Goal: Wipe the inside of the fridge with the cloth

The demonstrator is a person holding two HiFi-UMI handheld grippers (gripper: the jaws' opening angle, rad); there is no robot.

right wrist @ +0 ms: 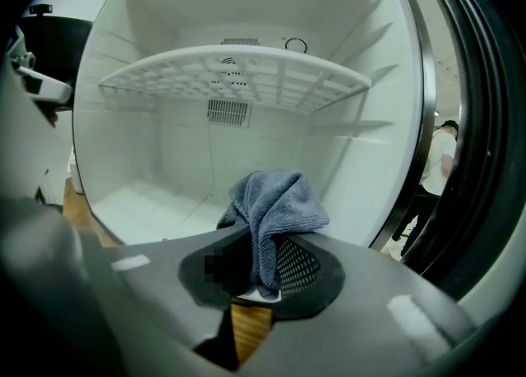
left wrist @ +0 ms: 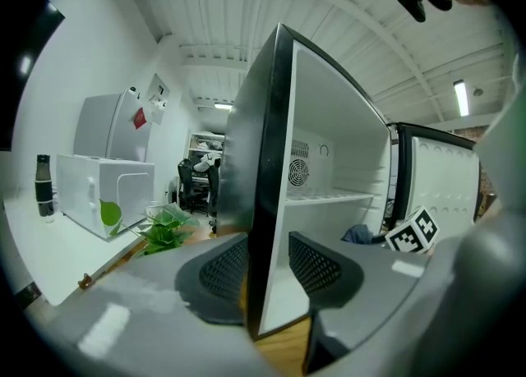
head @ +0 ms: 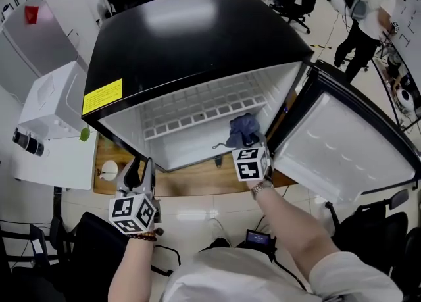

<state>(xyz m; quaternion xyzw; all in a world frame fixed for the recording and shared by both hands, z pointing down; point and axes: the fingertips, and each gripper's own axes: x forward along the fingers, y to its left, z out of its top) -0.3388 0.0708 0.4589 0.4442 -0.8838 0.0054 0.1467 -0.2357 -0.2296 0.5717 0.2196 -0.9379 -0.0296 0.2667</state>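
The right claw (right wrist: 260, 267) is clamped on the cloth (right wrist: 275, 203), at the fridge (head: 197, 37) opening; the left claw (left wrist: 267, 267) grips the fridge's side wall (left wrist: 265, 162). Better to press the cloth flat and sweep slowly

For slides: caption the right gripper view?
Right gripper clamps a grey cloth in front of the open fridge.

Right hand-held gripper (right wrist: 261, 264) – jaws closed on a blue-grey cloth (right wrist: 275, 203), which stands bunched above the pads. Beyond it, the white interior of the fridge (right wrist: 156, 154). A white grid shelf (right wrist: 238, 75) spans the upper part, with a vent (right wrist: 228, 111) on the back wall below it. The door (right wrist: 472, 121) – dark-edged – stands open at right. A person (right wrist: 436, 166) is visible past it.
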